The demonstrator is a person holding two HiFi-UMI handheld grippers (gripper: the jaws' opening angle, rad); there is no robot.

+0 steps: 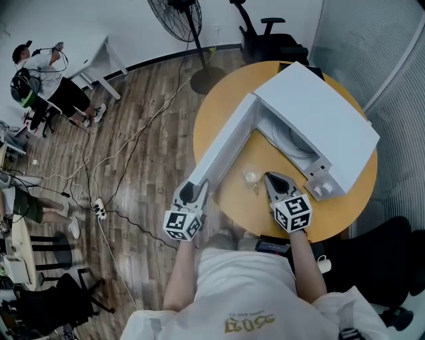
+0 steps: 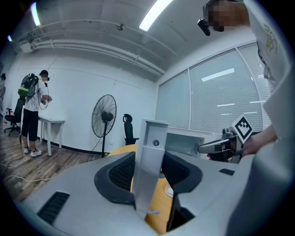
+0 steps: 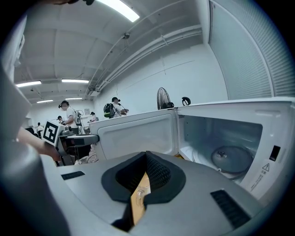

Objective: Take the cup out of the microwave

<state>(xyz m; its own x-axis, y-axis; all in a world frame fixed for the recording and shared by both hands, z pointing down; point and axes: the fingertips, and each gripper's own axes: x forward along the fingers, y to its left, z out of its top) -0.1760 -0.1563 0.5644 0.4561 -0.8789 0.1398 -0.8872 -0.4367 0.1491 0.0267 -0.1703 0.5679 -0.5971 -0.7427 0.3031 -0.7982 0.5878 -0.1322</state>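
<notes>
The white microwave (image 1: 325,116) stands on the round yellow table (image 1: 222,89) with its door (image 1: 222,146) swung wide to the left. Its cavity (image 3: 221,133) holds only the glass turntable (image 3: 230,159). A small clear cup (image 1: 251,176) sits on the table in front of the opening. My left gripper (image 1: 201,187) is shut on the door's free edge (image 2: 150,156), which stands upright between its pads. My right gripper (image 1: 269,176) is shut and empty, its tips just right of the cup. The cup (image 3: 140,192) shows faintly through the slit under those jaws.
A standing fan (image 1: 176,16) and a black office chair (image 1: 265,36) stand beyond the table. Cables and a power strip (image 1: 99,209) lie on the wooden floor at left. A person (image 1: 46,76) stands by a white desk at far left. A dark device (image 1: 272,247) lies at the table's near edge.
</notes>
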